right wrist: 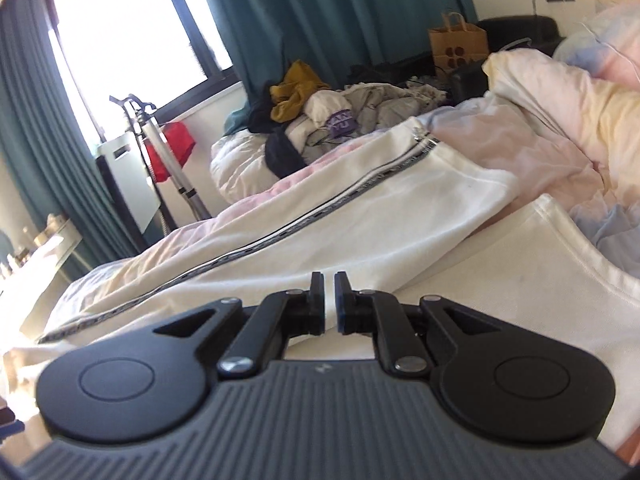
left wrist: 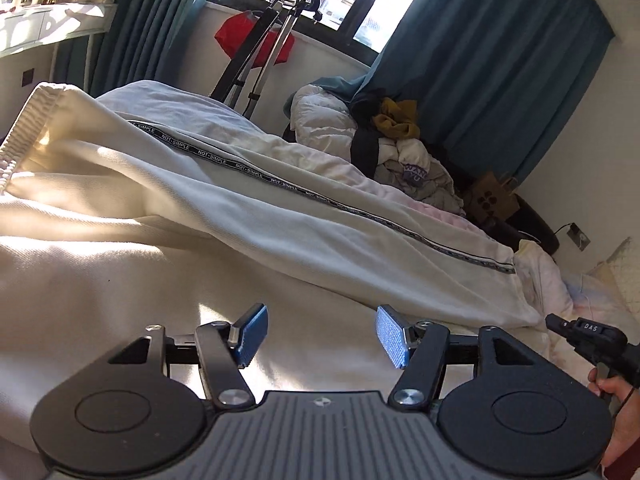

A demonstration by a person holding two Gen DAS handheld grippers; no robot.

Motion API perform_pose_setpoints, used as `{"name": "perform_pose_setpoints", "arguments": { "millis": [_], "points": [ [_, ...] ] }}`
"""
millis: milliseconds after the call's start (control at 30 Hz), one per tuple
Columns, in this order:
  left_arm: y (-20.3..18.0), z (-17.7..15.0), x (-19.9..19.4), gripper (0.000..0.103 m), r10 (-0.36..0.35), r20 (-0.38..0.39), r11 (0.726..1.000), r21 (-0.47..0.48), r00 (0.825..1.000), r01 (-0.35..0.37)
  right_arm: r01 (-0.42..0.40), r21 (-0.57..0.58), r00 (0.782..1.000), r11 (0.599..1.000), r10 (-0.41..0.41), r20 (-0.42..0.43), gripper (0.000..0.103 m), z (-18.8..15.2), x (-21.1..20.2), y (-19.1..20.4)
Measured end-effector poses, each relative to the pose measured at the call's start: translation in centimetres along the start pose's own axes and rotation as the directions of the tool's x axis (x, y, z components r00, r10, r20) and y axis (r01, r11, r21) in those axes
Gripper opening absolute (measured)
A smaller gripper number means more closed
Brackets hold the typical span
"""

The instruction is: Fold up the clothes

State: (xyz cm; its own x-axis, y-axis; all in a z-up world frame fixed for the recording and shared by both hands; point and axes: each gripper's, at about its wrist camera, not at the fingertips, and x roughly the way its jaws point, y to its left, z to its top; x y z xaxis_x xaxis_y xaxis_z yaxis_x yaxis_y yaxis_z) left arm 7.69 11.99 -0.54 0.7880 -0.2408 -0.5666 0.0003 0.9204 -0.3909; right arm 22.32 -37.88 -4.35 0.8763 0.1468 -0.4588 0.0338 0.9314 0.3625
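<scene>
Cream trousers [left wrist: 240, 184] with a black lettered side tape lie stretched across the bed. Their elastic waistband [left wrist: 24, 128] is at the far left and the hem [left wrist: 508, 264] at the right. My left gripper [left wrist: 320, 320] hovers over the near cloth, open, with nothing between its blue pads [left wrist: 390, 332]. A hand [left wrist: 616, 396] at the right edge holds the other black tool near the hem. In the right wrist view the same trousers [right wrist: 360, 216] run away to the upper right. My right gripper [right wrist: 329, 284] is shut above them, and I see no cloth pinched in it.
A heap of mixed clothes [left wrist: 400, 140] [right wrist: 320, 112] lies at the far side of the bed, with pastel bedding [right wrist: 560, 112] to the right. A garment steamer stand [left wrist: 260, 48], teal curtains [left wrist: 500, 60] and a paper bag [right wrist: 458, 40] line the wall.
</scene>
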Motion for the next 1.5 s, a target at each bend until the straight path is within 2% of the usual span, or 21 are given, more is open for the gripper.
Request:
{"name": "perform_pose_setpoints", "arguments": {
  "millis": [133, 267, 367, 533, 633, 767, 833, 933, 1000, 1067, 1167, 1200, 1267, 1367, 1433, 1500],
  "points": [
    [-0.5, -2.5, -3.0, 0.071, 0.025, -0.001, 1.0, 0.014, 1.0, -0.025, -0.04, -0.07, 0.999, 0.997, 0.039, -0.02, 0.01, -1.2, -3.0, 2.1],
    [1.8, -3.6, -4.9, 0.073, 0.081, -0.017, 0.993, -0.081, 0.997, -0.082, -0.058, -0.091, 0.997, 0.994, 0.054, -0.047, 0.01, -1.9, -4.8, 2.8],
    [3.3, -3.7, -6.3, 0.076, 0.144, -0.008, 0.98, -0.134, 0.99, -0.144, -0.067, -0.029, 0.996, 0.997, 0.065, -0.069, 0.01, -1.8, -5.4, 1.8],
    [4.4, -3.3, -8.3, 0.08, 0.21, 0.007, 0.959, -0.196, 0.978, -0.204, -0.02, 0.075, 0.998, 0.997, 0.024, -0.051, 0.01, -1.3, -6.6, -1.0],
    [5.8, -3.3, -9.0, 0.081, 0.261, -0.017, 0.932, -0.255, 0.965, -0.257, 0.024, 0.127, 0.999, 0.992, -0.02, -0.035, 0.01, -1.1, -7.0, -3.1],
    [9.5, -3.5, -10.0, 0.081, 0.268, -0.053, 0.868, -0.419, 0.962, -0.265, 0.094, 0.208, 0.996, 0.974, -0.091, -0.024, 0.01, -1.0, -7.3, -6.3],
    [11.1, -3.5, -10.9, 0.081, 0.264, -0.045, 0.829, -0.5, 0.964, -0.25, 0.117, 0.293, 0.993, 0.949, -0.111, -0.039, 0.01, -1.2, -7.3, -8.0],
    [13.5, -3.6, -12.4, 0.082, 0.283, -0.008, 0.76, -0.608, 0.959, -0.23, 0.225, 0.369, 0.974, 0.902, -0.218, -0.062, 0.01, -1.6, -7.6, -9.7],
    [15.1, -3.8, -13.3, 0.082, 0.301, 0.007, 0.712, -0.667, 0.954, -0.22, 0.277, 0.411, 0.959, 0.869, -0.275, -0.066, 0.016, -1.8, -7.9, -10.7],
    [17.0, -4.2, -13.8, 0.082, 0.298, 0.012, 0.652, -0.733, 0.955, -0.194, 0.292, 0.47, 0.95, 0.833, -0.31, -0.041, 0.04, -2.0, -8.6, -11.6],
    [19.7, -5.1, -13.8, 0.082, 0.267, 0.022, 0.56, -0.817, 0.963, -0.137, 0.312, 0.55, 0.926, 0.775, -0.378, 0.008, 0.063, -2.3, -10.0, -12.8],
    [20.5, -5.4, -13.7, 0.082, 0.254, 0.027, 0.535, -0.837, 0.967, -0.117, 0.317, 0.577, 0.915, 0.753, -0.403, 0.024, 0.066, -2.3, -10.4, -13.2],
    [21.6, -5.8, -13.2, 0.082, 0.226, 0.039, 0.503, -0.86, 0.973, -0.082, 0.33, 0.638, 0.892, 0.696, -0.451, 0.031, 0.069, -2.7, -10.9, -14.2],
    [22.7, -5.6, -12.6, 0.081, 0.205, 0.067, 0.484, -0.874, 0.976, -0.042, 0.358, 0.715, 0.866, 0.601, -0.5, -0.013, 0.069, -3.6, -10.8, -15.9],
    [23.2, -5.3, -12.2, 0.079, 0.201, 0.069, 0.473, -0.88, 0.977, -0.035, 0.365, 0.749, 0.862, 0.553, -0.506, -0.046, 0.069, -4.4, -10.2, -17.1],
    [23.4, -5.1, -11.9, 0.076, 0.21, 0.057, 0.47, -0.881, 0.976, -0.049, 0.361, 0.791, 0.868, 0.494, -0.488, -0.092, 0.068, -5.4, -9.3, -18.3]
  ]
}}
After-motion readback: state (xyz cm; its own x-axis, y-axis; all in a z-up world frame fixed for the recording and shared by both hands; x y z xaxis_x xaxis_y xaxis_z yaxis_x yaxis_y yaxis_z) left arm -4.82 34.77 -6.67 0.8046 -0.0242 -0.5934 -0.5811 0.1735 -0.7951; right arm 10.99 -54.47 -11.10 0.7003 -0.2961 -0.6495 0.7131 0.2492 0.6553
